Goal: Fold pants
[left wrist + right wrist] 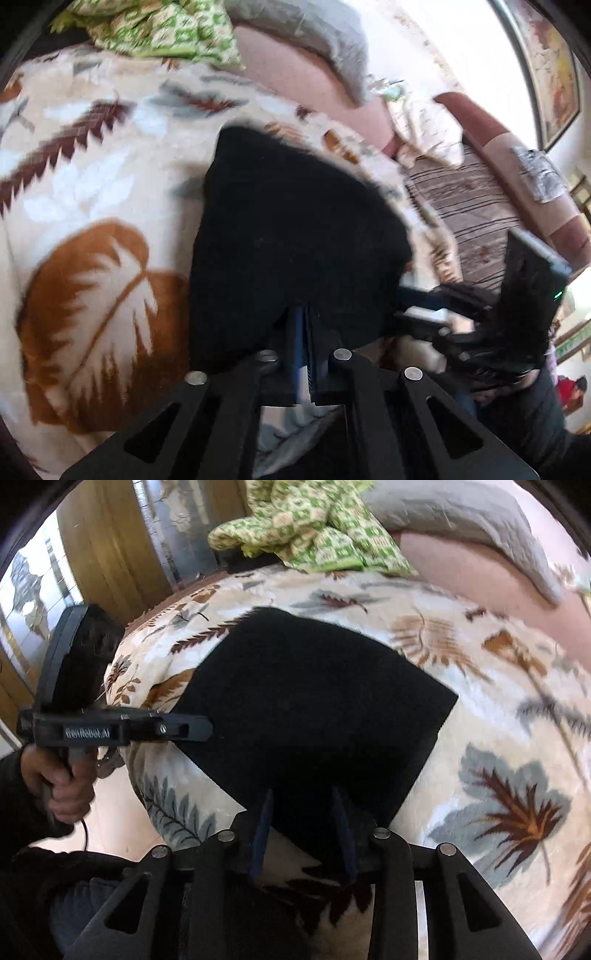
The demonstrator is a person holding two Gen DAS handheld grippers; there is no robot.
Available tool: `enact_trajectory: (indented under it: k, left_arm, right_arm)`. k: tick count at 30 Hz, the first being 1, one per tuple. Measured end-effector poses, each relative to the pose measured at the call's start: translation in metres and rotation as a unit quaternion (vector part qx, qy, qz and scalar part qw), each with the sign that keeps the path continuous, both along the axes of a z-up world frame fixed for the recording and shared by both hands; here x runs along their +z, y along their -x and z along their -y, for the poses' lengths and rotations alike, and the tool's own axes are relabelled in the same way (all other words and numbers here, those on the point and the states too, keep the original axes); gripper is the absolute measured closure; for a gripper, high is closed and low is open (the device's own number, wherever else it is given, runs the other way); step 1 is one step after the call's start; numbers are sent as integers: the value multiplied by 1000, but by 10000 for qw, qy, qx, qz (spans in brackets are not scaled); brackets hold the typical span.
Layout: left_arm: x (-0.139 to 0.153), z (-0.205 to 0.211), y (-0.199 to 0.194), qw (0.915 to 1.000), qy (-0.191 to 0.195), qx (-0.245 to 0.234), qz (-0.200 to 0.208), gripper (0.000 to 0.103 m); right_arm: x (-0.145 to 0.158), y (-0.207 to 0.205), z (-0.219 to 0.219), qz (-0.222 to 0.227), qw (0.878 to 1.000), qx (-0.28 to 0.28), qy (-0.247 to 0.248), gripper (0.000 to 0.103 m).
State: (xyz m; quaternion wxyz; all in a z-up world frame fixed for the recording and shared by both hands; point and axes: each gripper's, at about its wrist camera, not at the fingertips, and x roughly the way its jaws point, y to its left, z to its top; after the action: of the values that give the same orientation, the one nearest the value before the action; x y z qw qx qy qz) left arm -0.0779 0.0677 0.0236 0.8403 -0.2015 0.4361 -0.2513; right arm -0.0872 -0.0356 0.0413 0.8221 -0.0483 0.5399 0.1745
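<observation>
Black left tool (192, 731) — pale lettering, silver screws, blue pads; black sleeve (14, 794), black cable.

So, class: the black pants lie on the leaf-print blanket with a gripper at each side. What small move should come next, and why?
Probably close the right gripper on the near edge of the black pants. Its jaws stand apart over that edge, while the left gripper looks already shut at the pants' edge, so the fold likely waits on the second grip.
</observation>
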Motion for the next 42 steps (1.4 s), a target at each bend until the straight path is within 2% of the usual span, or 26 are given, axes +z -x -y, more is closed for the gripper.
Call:
enact_trajectory:
  k: [3,4,5,7,8,9,10,11,12,13,17,19,21,22,23,24,25,26,27,32,34,37,38,40,41,42]
  left_arm:
    - [42,-7,-13,9977,150,-27,661,89]
    - [51,-8,-18,9970,154,3,754,88]
    - [59,-6,-32,9967,47,110,808,88]
    - [58,-2,-49,9971,-107,247,716,88]
    - [47,5,-66,9977,-347,304,489,89]
    - [36,11,-74,9972,-565,390,292,93]
    - [15,16,-84,9961,-725,484,-115,96]
    - [-5,18,-89,9952,-722,497,-439,96]
    - [-16,17,-87,9958,-602,562,-411,96]
    - [-14,17,-84,9963,-527,602,-301,96]
    - [9,9,-76,9979,-121,591,-217,94]
    - [32,-1,-72,9979,-18,631,162,90]
    - [35,-1,-80,9967,-109,736,313,89]
    - [26,-3,-84,9967,-173,760,234,89]
    - [5,1,-94,9967,-276,741,-172,89]
    - [-12,2,-95,9958,-367,650,-537,90]
    - [-26,5,-97,9950,-427,611,-665,89]
    - [-27,4,-94,9957,-432,675,-469,89]
    - [-27,5,-93,9958,-469,664,-427,89]
    - [-26,8,-86,9955,-579,652,-375,89]
    - [-25,9,-92,9956,-545,684,-345,89]
    - [-23,14,-94,9955,-603,695,-213,89]
    - [-23,16,-95,9952,-669,696,-174,89]
    - [-21,21,-93,9936,-878,698,-107,89]
    - [-20,25,-92,9921,-1028,719,-57,89]
    - [-19,29,-92,9902,-1183,741,-20,89]
  right_arm:
    - [27,3,9,456,9975,-97,-530,70]
    - [40,-1,18,765,9935,-332,-772,69]
    - [44,-5,19,910,9913,-468,-822,69]
    - [51,-17,25,1241,9869,-704,-758,66]
    - [49,-23,27,1274,9866,-732,-716,67]
    - [37,-33,28,1067,9890,-760,-682,67]
    - [19,-42,28,643,9926,-808,-640,67]
    - [-2,-49,28,149,9951,-825,-527,67]
    - [-21,-51,27,-159,9961,-806,-309,67]
    - [-20,-48,27,73,9962,-820,-300,65]
    - [-7,-45,29,111,9970,-702,-314,66]
    - [7,-43,33,496,9942,-752,-588,66]
    - [22,-45,41,972,9858,-903,-1028,65]
    - [23,-50,46,1060,9817,-1024,-1202,65]
    - [17,-57,47,958,9809,-1132,-1256,64]
    - [-5,-71,49,424,9842,-1306,-1117,64]
    - [-24,-77,50,-23,9858,-1408,-919,63]
    - [-38,-80,51,-229,9857,-1459,-807,63]
    - [-35,-79,51,-14,9849,-1513,-844,63]
    - [-23,-73,40,171,9884,-1426,-493,61]
    - [-12,-64,38,423,9885,-1397,-399,60]
    - [7,-37,23,778,9920,-983,-132,59]
    - [9,-28,16,758,9937,-823,3,60]
    - [-7,-17,3,263,9967,-517,571,57]
    - [-12,-13,2,176,9958,-527,734,56]
    - [-5,-8,4,276,9948,-664,723,56]
